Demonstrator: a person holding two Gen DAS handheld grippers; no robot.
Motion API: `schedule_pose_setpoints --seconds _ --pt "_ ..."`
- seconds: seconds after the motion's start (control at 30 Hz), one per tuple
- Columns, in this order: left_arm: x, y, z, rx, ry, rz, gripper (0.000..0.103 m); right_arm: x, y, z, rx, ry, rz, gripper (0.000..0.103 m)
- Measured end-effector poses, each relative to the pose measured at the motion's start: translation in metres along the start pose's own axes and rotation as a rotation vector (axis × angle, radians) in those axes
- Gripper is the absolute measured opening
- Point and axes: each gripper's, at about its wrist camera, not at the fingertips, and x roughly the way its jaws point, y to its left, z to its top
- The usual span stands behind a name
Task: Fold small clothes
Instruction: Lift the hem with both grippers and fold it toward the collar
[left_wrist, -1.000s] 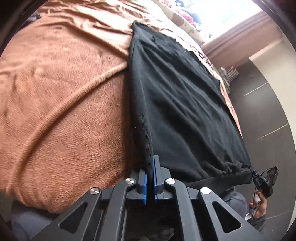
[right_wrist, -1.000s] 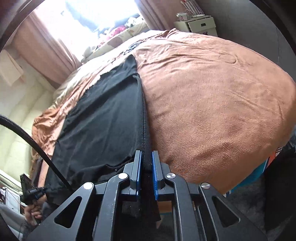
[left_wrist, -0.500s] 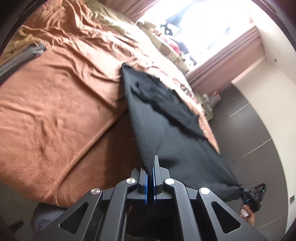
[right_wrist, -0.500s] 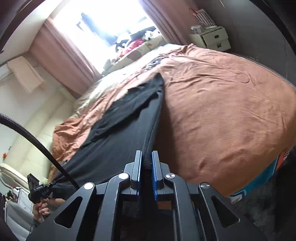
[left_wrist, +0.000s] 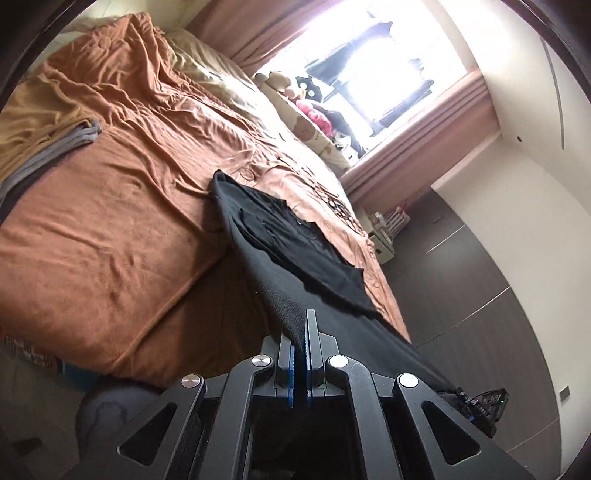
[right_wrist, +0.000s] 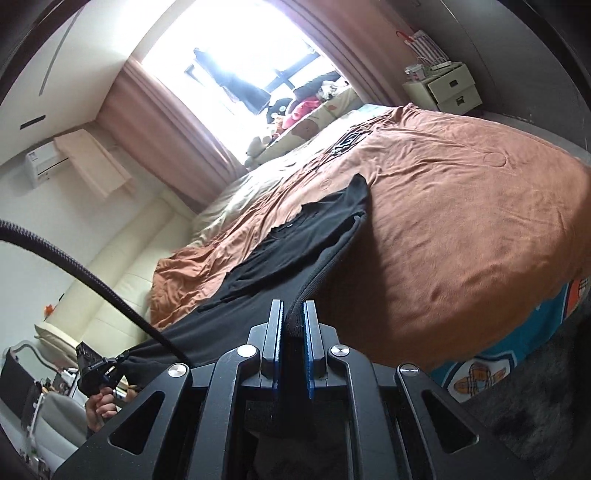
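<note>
Both tongs, left (left_wrist: 299, 334) and right (right_wrist: 293, 321), clamped on black garment (left_wrist: 295, 251), over bed (left_wrist: 110, 229)

We are standing in a home bedroom: a bed (right_wrist: 461, 229), curtains (right_wrist: 155, 122), a nightstand (right_wrist: 443, 88), a window (left_wrist: 388, 74).

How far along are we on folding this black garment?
Done: both corners are gripped, the left tool and right tool each shut on the black garment's near hem. In hand: that hem is raised off the brown bedspread, with the far end resting there. Left: carrying it over to complete the fold.
</note>
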Motion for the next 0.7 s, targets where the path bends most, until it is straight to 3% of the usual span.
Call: schedule_pose_setpoints --seconds 0.3,0.53,0.7 --pt "-0.043 0.011 -0.033 0.003 0.002 -0.073 0.003 -0.028 -0.004 -0.032 0.024 -0.039 0.038 0.006" --pt "-0.057 0.031 -0.061 -0.006 0.05 -0.058 0.003 -0.034 -0.019 -0.061 0.059 -0.019 0.034 0.006" --pt "-0.046 0.037 -0.062 -0.005 0.064 -0.035 0.003 -0.029 -0.013 -0.053 0.046 -0.013 0.013 0.006"
